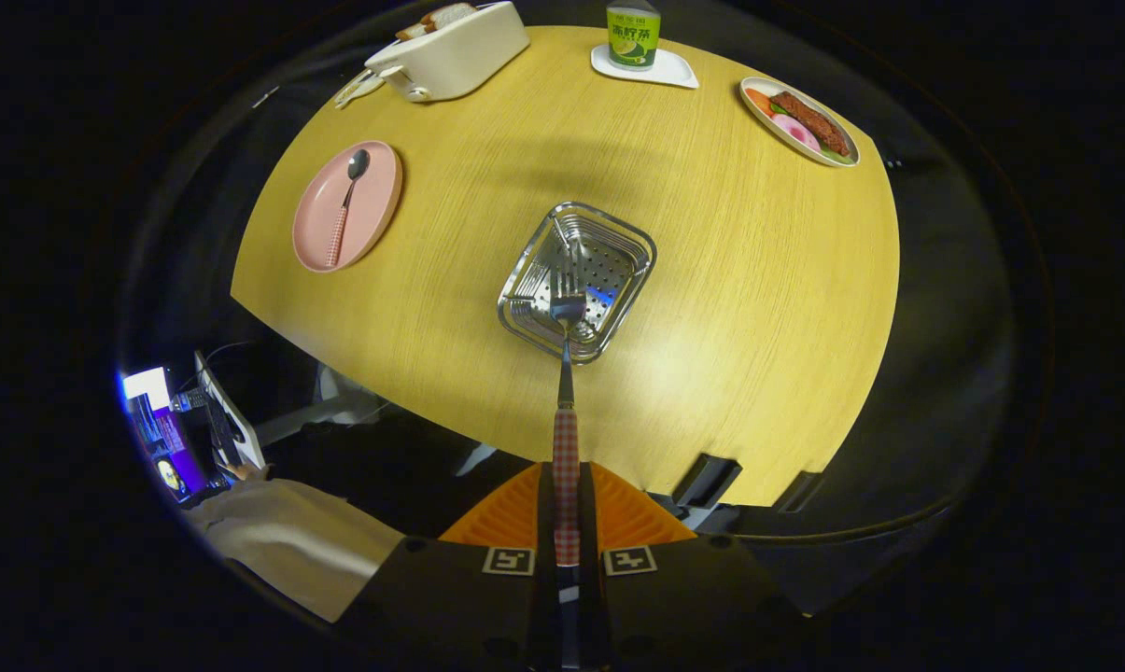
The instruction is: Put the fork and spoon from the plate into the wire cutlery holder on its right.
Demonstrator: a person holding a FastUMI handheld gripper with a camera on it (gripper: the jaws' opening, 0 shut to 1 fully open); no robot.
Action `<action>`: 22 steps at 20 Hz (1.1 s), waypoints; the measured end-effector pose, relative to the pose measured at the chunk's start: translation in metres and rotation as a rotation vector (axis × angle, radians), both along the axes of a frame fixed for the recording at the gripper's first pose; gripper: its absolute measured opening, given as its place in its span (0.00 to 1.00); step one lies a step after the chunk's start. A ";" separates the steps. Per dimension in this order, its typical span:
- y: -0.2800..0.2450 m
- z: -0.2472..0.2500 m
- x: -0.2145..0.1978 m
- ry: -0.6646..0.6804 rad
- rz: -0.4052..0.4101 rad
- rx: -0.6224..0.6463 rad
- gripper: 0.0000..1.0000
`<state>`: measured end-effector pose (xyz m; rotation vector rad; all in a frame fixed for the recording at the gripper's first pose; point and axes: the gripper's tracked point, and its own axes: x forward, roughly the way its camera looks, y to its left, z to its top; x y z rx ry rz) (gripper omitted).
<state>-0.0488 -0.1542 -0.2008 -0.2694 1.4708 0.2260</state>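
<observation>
Your tongs [567, 523] clenched on the fork [566, 392] by its checked handle, tines over the wire cutlery holder [576, 280] on the desk [711, 308], spoon [347, 201] lying on the pink plate [375, 205] off to the holder's left

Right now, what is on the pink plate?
Only the spoon lies on the plate; under it is hidden. The fork, gripped by the gripper, hangs over the holder.
</observation>
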 end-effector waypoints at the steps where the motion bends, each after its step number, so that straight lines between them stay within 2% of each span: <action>1: -0.001 0.000 0.002 0.028 0.014 -0.015 0.12; 5: 0.001 -0.002 0.013 0.123 0.030 -0.031 0.12; 16: 0.006 -0.015 0.051 0.278 -0.056 -0.061 0.13; 20: 0.007 -0.015 0.056 0.273 -0.059 -0.051 0.20; 22: 0.010 -0.012 0.061 0.232 -0.048 -0.041 0.39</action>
